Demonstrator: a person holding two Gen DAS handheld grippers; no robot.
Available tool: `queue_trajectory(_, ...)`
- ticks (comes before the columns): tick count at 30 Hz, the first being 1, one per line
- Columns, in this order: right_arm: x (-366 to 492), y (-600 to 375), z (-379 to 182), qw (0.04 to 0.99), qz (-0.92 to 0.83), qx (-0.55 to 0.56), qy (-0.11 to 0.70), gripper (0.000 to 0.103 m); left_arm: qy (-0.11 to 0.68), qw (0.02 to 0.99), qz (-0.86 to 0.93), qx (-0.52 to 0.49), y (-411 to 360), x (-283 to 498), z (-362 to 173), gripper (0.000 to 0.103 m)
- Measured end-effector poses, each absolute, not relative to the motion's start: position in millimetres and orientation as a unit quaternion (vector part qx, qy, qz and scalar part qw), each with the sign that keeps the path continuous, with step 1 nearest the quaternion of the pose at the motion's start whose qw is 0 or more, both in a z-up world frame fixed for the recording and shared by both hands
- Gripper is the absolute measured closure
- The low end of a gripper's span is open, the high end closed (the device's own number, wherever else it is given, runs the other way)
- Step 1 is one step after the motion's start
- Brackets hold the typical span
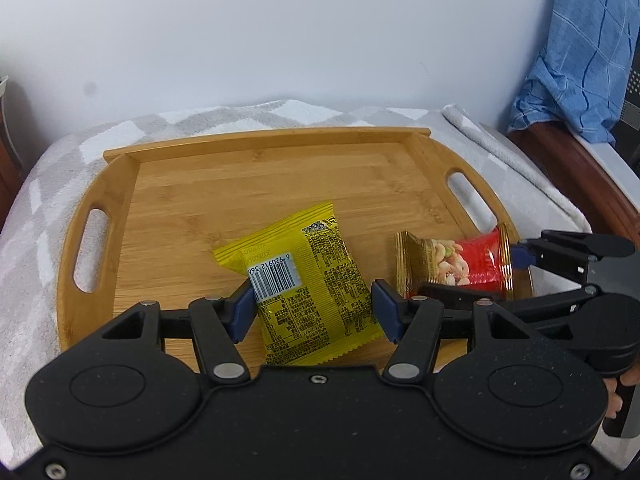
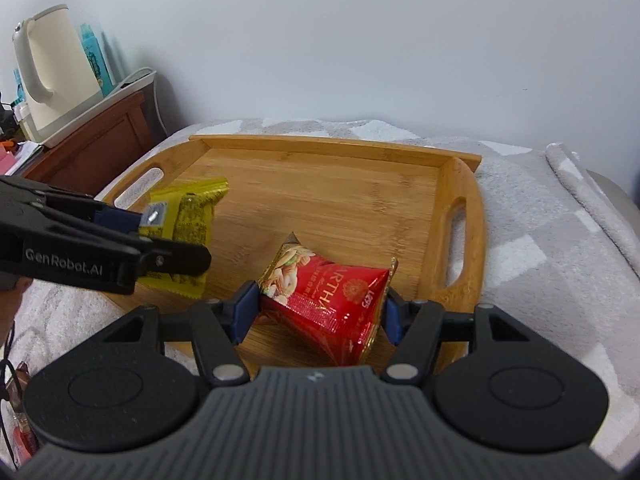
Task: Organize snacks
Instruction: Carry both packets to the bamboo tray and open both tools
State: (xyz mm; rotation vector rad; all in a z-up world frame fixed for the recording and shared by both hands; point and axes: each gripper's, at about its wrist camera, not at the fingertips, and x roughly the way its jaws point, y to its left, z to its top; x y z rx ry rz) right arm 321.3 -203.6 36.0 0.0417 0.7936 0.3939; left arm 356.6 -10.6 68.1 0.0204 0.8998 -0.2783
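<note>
White wall, grey patterned blanket under wooden tray (image 1: 280, 140) | my left gripper (image 1: 312, 312) pinches yellow packet (image 1: 308, 280) half-wide (pads pressing its sides) | my right gripper (image 2: 316, 312) clamps red nut packet (image 2: 336, 296) | both held low over tray, probably for setting down side by side

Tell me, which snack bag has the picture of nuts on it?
The red packet, between the right gripper's fingers on the wooden tray. The yellow packet, in the left gripper, shows only print and a barcode.
</note>
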Motion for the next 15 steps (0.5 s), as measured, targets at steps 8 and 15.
queue_trajectory(8,324.7,-207.3,35.0,0.9,0.203,0.026,0.384,0.035,0.435,0.889,-0.14,0.016,-13.6,358.4,62.8,0.045)
queue_trajectory(15,321.4,-203.1,36.8,0.905,0.195,0.008,0.378,0.024,0.434,0.89,-0.141,0.022,-17.3,358.6,58.9,0.045)
